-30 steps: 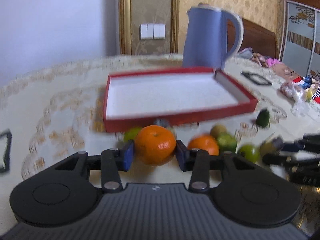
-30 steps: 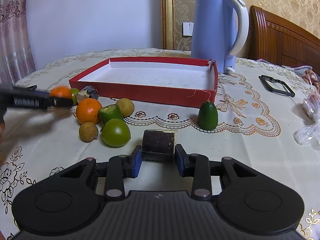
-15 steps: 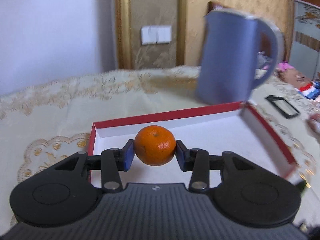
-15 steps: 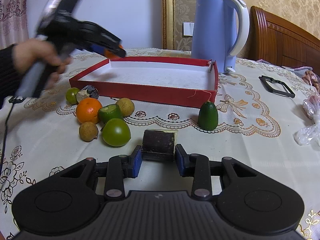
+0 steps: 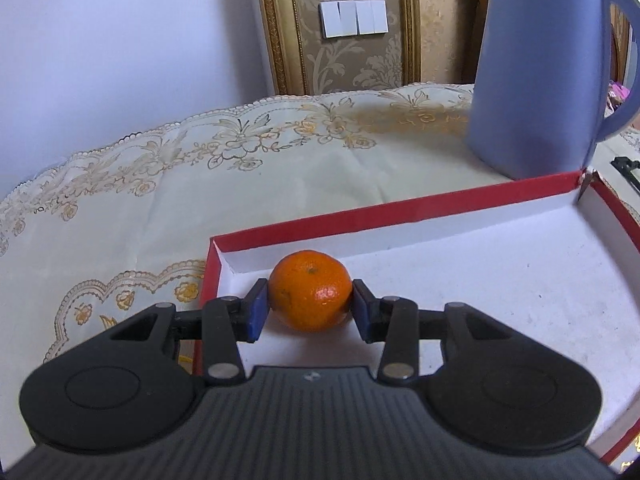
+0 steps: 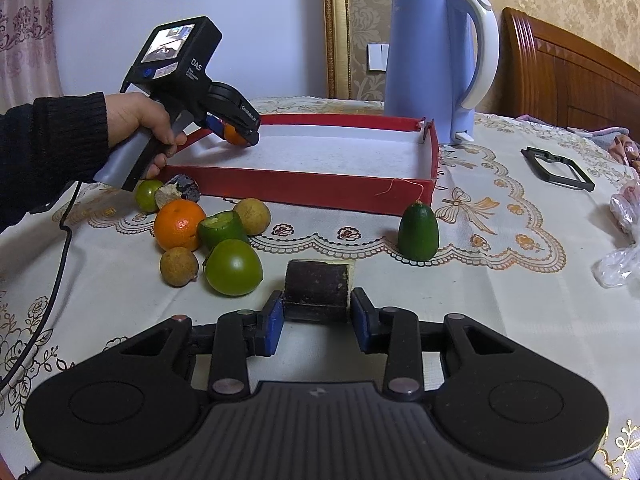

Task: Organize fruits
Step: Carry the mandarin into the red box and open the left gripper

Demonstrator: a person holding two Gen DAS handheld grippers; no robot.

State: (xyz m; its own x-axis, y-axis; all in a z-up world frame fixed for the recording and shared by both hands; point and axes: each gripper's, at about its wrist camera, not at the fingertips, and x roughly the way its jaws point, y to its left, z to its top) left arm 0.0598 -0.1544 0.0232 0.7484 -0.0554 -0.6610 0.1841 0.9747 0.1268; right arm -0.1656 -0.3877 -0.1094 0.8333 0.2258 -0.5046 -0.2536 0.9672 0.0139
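Observation:
My left gripper (image 5: 309, 309) is shut on an orange mandarin (image 5: 310, 290) and holds it just above the white floor of the red tray (image 5: 400, 208), in its far left corner; it also shows in the right wrist view (image 6: 236, 133). My right gripper (image 6: 316, 322) sits around a dark brown fruit chunk (image 6: 317, 289) lying on the tablecloth, with small gaps between its pads and the chunk. Loose fruit lies left of it: another mandarin (image 6: 179, 225), a green round fruit (image 6: 233, 267), a cut green piece (image 6: 222, 229), two brown longans (image 6: 179, 266) and a small green fruit (image 6: 418, 226).
A blue kettle (image 6: 436, 60) stands behind the tray's far right corner. A black frame (image 6: 557, 168) and plastic bags (image 6: 624, 240) lie at the right. A small lime (image 6: 146, 195) and a dark chunk (image 6: 181, 189) lie by the tray's near left corner. A cable (image 6: 56, 280) trails left.
My left gripper has carried the mandarin up from the fruit pile and over the tray's left wall, then lowered it toward the tray's far left corner. The right gripper has not moved.

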